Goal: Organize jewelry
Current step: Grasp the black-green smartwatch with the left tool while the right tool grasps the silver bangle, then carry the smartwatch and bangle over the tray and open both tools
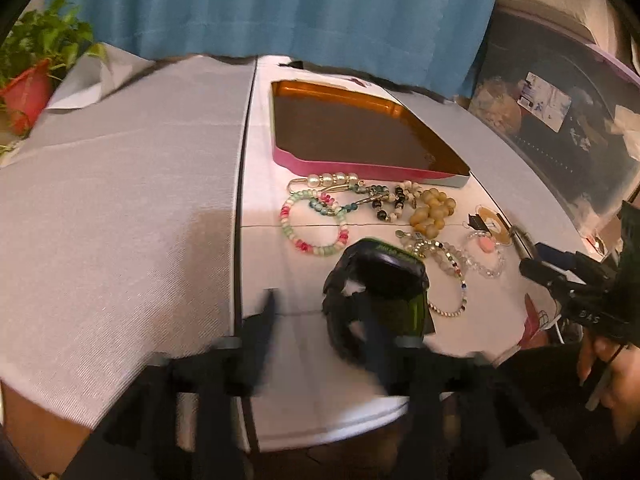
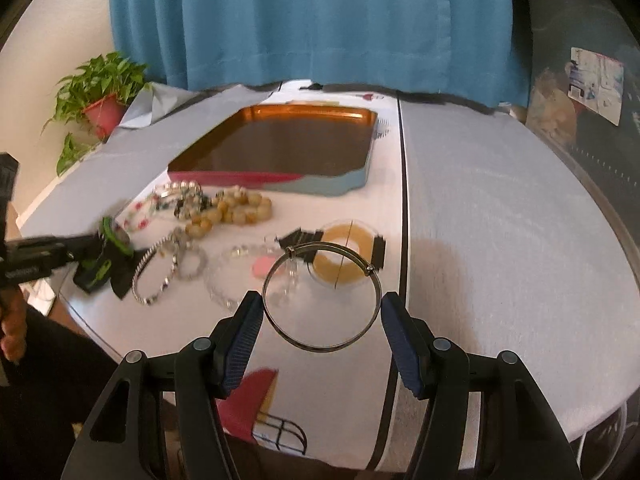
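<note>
Gripping a thin metal bangle [image 2: 322,300] between my right claw's [image 2: 322,312] pads and a black-and-green wrap [image 1: 378,300] beside my parted left claw [image 1: 320,320], I face scattered bead bracelets [image 1: 314,220] before an open tin tray [image 2: 276,148] on the white-clothed table [image 2: 500,240], with a blue curtain [image 2: 312,20] and potted plant [image 2: 100,92] beyond.

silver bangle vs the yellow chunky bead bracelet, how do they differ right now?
The silver bangle is a thin, plain metal hoop; the yellow bead bracelet is made of fat, matte beads. The bangle sits between the right gripper's pads; the bead bracelet lies untouched on the table. The bangle holds an open circle; the bead bracelet is bunched in a heap by the tray. Neither is in the tray yet.
</note>
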Tool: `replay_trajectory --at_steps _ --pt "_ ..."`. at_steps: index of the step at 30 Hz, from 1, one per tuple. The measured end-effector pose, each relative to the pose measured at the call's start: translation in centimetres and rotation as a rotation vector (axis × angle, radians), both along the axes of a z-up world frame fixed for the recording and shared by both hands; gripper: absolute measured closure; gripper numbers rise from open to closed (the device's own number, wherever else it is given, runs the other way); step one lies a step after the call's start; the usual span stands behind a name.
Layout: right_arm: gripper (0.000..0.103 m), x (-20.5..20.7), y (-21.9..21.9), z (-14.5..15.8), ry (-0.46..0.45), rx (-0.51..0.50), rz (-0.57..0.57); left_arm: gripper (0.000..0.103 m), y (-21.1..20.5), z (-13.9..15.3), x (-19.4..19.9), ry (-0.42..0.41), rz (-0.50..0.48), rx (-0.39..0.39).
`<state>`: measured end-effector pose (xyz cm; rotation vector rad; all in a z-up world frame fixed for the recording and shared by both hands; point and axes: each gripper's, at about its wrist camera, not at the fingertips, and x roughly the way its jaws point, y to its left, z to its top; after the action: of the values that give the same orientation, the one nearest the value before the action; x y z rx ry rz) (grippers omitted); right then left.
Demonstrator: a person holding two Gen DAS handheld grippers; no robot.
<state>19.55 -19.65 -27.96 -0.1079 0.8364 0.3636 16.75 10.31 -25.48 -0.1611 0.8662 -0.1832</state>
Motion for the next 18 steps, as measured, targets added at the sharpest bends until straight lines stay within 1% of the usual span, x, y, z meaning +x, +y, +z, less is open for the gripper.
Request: replay_trajectory --at_steps 1,2,4,6,8,9,11,13,14,15,16,17,18 --pt "0.041 -0.1 -0.2 -0.4 0.008 0.0 0.003 0.032 -0.4 0.3 -0.7 -0.021 -0.021 0.0" --pt "0.041 0.0 -0.3 -0.8 0.025 0.002 0.003 0.028 -0.7 0.6 -1.1 -0.042 -0.047 0.004" --pt "0.041 -0.1 -0.5 -1.1 0.015 0.004 0.006 0.023 -2.0 0.9 -2.1 -0.086 -0.086 0.062" --pt "0.041 -0.1 -0.4 -1.3 0.008 -0.019 0.008 0.021 -3.2 0.6 -2.2 -0.089 -0.128 0.111" --pt "0.038 -0.2 -0.1 -1.4 -0.016 -0.045 0.02 0.021 -4.0 -0.2 -1.7 -0.067 -0.129 0.171" --pt "0.038 -0.2 -0.1 -1.4 -0.017 -0.046 0.018 0.021 -4.1 -0.4 -1.4 -0.063 -0.127 0.179" --pt "0.037 0.1 -0.3 -1.5 -0.011 -0.026 0.009 0.021 -3.8 -0.6 -0.6 -0.056 -0.109 0.156" --pt "0.034 0.3 -0.3 -1.5 -0.011 -0.028 0.002 0.025 -3.1 -0.7 0.2 -0.041 -0.081 0.106" --pt "0.033 0.5 -0.1 -1.6 -0.014 -0.036 0.001 0.039 -2.8 -0.8 0.7 -0.028 -0.077 0.076" --pt "0.032 0.6 0.0 -1.6 -0.014 -0.035 -0.001 0.05 -2.7 -1.0 1.1 -0.008 -0.091 0.043" --pt "0.032 0.7 0.1 -1.6 -0.012 -0.036 -0.002 0.054 -2.8 -0.9 1.1 -0.015 -0.08 0.062" --pt "0.035 0.9 0.1 -1.6 -0.009 -0.038 0.002 0.056 -3.1 -0.9 1.3 -0.014 -0.07 0.101" --pt "0.039 1.1 0.2 -1.6 -0.007 -0.038 0.014 0.057 -3.2 -0.9 1.3 -0.012 -0.077 0.112"
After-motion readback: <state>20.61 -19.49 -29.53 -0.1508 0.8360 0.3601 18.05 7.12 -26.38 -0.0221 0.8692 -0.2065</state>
